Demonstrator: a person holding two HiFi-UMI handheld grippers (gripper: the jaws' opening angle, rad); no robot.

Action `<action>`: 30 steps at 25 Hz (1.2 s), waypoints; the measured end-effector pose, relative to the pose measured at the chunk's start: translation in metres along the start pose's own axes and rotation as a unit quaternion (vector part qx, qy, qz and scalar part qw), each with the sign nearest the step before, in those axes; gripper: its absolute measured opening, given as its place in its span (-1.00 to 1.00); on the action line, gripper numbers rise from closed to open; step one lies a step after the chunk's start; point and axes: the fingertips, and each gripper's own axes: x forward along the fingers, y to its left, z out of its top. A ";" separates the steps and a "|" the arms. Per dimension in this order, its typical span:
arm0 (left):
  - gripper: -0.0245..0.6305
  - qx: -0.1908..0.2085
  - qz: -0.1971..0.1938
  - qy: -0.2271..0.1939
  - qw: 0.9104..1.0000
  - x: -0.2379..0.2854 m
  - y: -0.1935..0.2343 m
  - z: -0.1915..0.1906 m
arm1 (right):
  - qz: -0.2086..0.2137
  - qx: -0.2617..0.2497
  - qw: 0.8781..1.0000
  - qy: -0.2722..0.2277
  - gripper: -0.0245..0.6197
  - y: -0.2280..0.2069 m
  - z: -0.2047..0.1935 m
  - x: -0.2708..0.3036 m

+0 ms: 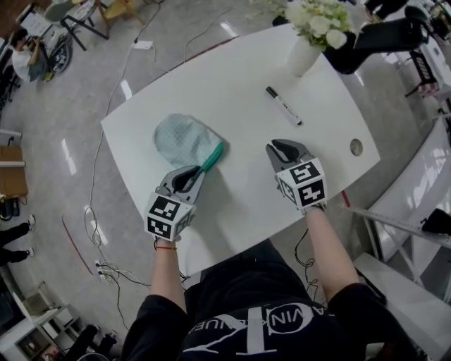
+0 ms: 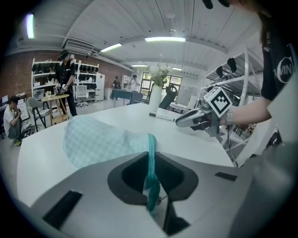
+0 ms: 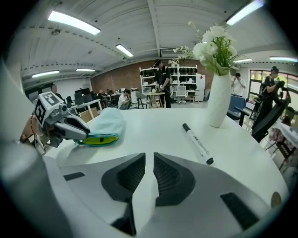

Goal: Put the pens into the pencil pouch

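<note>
Pencil pouch (image 1: 182,139), pale mint with a fine check pattern, lies flat on the left part of the white worktop (image 1: 239,77). Its rounded closed end points away from the person. Its teal zip edge (image 1: 213,156) faces the near right.

The left gripper (image 1: 201,171) comes in from the near side and is pinching that teal edge. In the left gripper view the strip stands upright between the two pads, pressed from both sides. In the right gripper view the pouch mouth (image 3: 95,139) gapes a little beside the left gripper's tip and shows a yellow-green lining. Whether anything is inside cannot be told.

Right of it, apart from the pouch, the right gripper (image 1: 273,147) hovers over bare worktop. Its jaws are spread by a narrow gap and there is nothing between the ribbed pads.

Beyond the right gripper and slightly further right, one pen (image 1: 283,106) lies on the worktop. It is a white-barrelled marker with a black cap and is well apart from the pouch, outside it.

A white vase (image 1: 303,55) of white flowers (image 1: 320,17) stands past the pen near the far edge. A small round hole (image 1: 356,147) sits in the worktop at the far right.
</note>
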 end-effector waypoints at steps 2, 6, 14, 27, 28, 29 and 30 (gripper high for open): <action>-0.79 -0.003 0.002 -0.002 1.000 0.000 0.001 0.000 | -0.013 0.001 1.000 0.000 -0.71 -0.016 0.002 -0.001; -0.79 -0.006 0.006 -0.005 1.000 -0.001 0.002 0.000 | -0.039 -0.009 0.999 0.003 -0.68 -0.044 0.006 -0.001; -0.79 -0.010 0.008 -0.010 1.000 -0.004 0.004 0.000 | -0.083 -0.024 0.996 0.013 -0.52 -0.091 0.010 0.005; -0.79 -0.025 0.003 -0.022 0.999 -0.004 0.003 0.003 | -0.086 -0.021 0.994 0.060 -0.51 -0.118 -0.002 0.028; -0.79 -0.026 0.003 -0.022 0.999 -0.004 0.002 0.003 | -0.085 -0.020 0.994 0.062 -0.52 -0.119 -0.002 0.029; -0.79 -0.027 0.003 -0.023 0.999 -0.005 0.003 0.004 | -0.083 -0.019 0.994 0.064 -0.53 -0.119 -0.003 0.029; -0.79 -0.028 0.003 -0.025 0.999 -0.005 0.003 0.004 | -0.081 -0.018 0.994 0.065 -0.53 -0.119 -0.002 0.030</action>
